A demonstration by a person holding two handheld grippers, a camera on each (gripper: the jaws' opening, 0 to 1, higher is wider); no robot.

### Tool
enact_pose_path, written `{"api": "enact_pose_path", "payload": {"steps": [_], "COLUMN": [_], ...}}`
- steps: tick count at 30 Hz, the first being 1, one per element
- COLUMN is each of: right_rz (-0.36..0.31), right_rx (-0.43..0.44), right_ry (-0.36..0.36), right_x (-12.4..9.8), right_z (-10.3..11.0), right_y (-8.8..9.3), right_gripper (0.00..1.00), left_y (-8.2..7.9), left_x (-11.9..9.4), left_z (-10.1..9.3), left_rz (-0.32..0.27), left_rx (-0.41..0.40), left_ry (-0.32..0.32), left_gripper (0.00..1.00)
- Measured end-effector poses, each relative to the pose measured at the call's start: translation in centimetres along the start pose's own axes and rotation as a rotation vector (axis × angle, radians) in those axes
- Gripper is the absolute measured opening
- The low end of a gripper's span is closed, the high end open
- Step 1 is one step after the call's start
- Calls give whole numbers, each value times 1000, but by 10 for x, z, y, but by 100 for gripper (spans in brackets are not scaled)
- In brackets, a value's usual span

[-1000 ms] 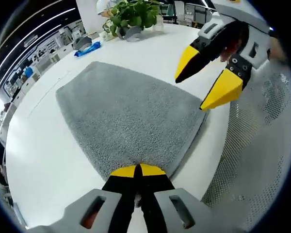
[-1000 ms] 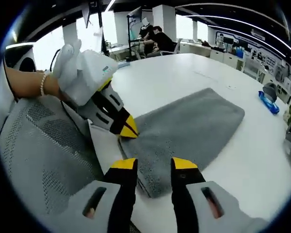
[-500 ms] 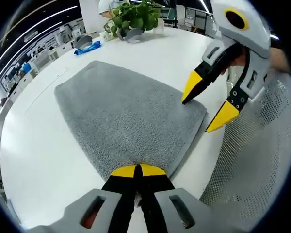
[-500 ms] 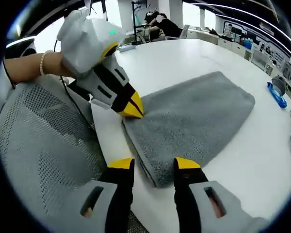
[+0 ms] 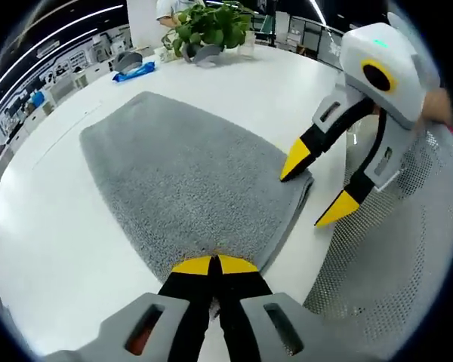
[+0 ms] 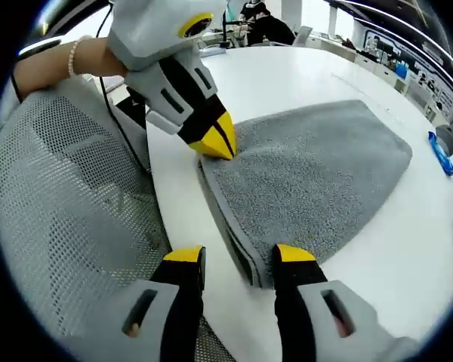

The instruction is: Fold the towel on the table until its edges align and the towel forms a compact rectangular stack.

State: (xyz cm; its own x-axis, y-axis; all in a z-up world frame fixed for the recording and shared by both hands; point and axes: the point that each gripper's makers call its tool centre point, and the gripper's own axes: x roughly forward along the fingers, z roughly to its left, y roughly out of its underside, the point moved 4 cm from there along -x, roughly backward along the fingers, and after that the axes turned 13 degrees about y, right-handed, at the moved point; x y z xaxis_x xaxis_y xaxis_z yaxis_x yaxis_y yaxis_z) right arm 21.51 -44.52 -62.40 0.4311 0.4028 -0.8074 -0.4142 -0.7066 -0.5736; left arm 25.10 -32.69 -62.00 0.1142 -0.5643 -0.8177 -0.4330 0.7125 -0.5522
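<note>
A grey towel lies folded flat on the white table, its layered edge facing the table's rim. At the bottom of the left gripper view, my left gripper is shut on the towel's near corner. The right gripper view shows that same left gripper pinching the corner, held by a hand with a bead bracelet. My right gripper is open, and its jaws straddle the other near corner of the towel. From the left gripper view, the right gripper has one tip resting on the towel and the other off the table edge.
A mesh office chair stands close against the table's rim, next to both grippers. At the far side of the table are a potted plant and a blue item. Desks and seated people fill the room beyond.
My right gripper has come down from above the towel to its corner, and now straddles that corner. The left gripper has stayed shut on its corner. The towel has not moved.
</note>
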Motion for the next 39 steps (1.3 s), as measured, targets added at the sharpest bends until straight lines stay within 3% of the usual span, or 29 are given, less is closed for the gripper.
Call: {"api": "enact_pose_path", "payload": {"steps": [7, 12, 17, 21, 23, 26, 32, 34, 39], "right_rz": [-2, 5, 6, 5, 9, 11, 15, 12, 4], "right_rx": [-32, -64, -67, -66, -68, -70, -118, -142, -131], "right_ry": [20, 38, 46, 52, 51, 47, 58, 67, 72], "right_x": [1, 2, 3, 3, 3, 3, 4, 4, 4], "right_z": [-2, -3, -5, -6, -5, -5, -4, -4, -7], "right_y": [1, 1, 1, 1, 1, 1, 1, 2, 2], "right_gripper": [29, 27, 24, 23, 23, 24, 23, 23, 19], "left_y": [2, 4, 3, 7, 10, 10, 12, 11, 10], "left_x": [0, -1, -6, -7, -4, -2, 1, 1, 1], "left_z": [-6, -12, -14, -28, -33, -29, -27, -27, -25], "left_rz": [27, 47, 70, 91, 91, 147, 171, 161, 163], "left_rx": [42, 14, -29, -27, -3, 43, 163, 134, 155], "left_ry": [37, 73, 75, 119, 96, 24, 9, 14, -17], "left_gripper": [3, 6, 17, 33, 36, 31, 28, 27, 22]}}
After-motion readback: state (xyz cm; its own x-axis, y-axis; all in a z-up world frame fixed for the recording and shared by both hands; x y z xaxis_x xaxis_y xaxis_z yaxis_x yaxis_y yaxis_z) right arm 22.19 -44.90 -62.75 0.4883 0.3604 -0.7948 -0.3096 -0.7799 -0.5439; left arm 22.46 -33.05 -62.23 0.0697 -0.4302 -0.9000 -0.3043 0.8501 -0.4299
